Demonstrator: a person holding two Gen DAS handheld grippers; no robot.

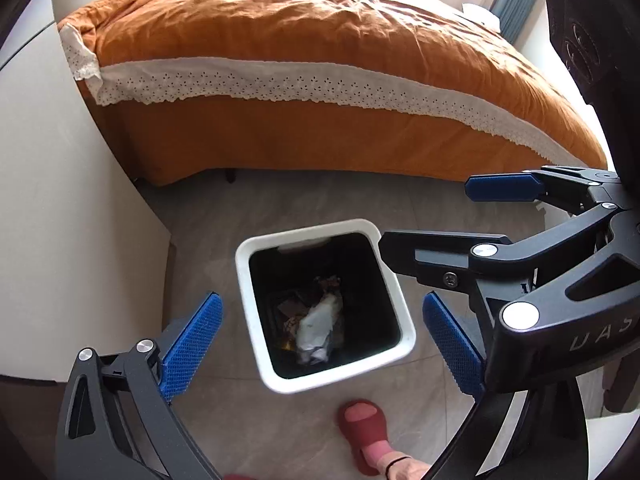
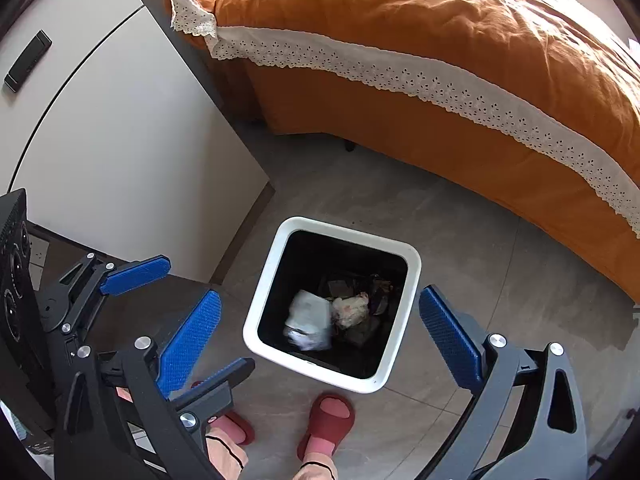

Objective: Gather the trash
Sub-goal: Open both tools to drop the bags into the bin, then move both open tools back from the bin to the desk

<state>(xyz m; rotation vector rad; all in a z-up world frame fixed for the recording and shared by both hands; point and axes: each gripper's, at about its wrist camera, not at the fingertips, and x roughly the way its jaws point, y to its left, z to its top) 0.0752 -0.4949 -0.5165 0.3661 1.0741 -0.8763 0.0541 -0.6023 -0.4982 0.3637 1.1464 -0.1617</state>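
A white square trash bin (image 1: 400, 308) with a black inside stands on the grey tiled floor; it also shows in the right wrist view (image 2: 268, 284). Crumpled white paper (image 1: 320, 324) and other scraps lie at its bottom, also seen from the right wrist (image 2: 308, 320). My left gripper (image 1: 324, 344) hangs open and empty above the bin. My right gripper (image 2: 320, 340) is open and empty above the bin too. The right gripper shows in the left wrist view (image 1: 452, 220), open, at the bin's right side. The left gripper shows in the right wrist view (image 2: 180, 316) at the left.
A bed with an orange cover and white lace trim (image 1: 304, 80) stands behind the bin. A white cabinet (image 2: 120, 128) stands to the left. The person's feet in red slippers (image 2: 328, 420) are just in front of the bin.
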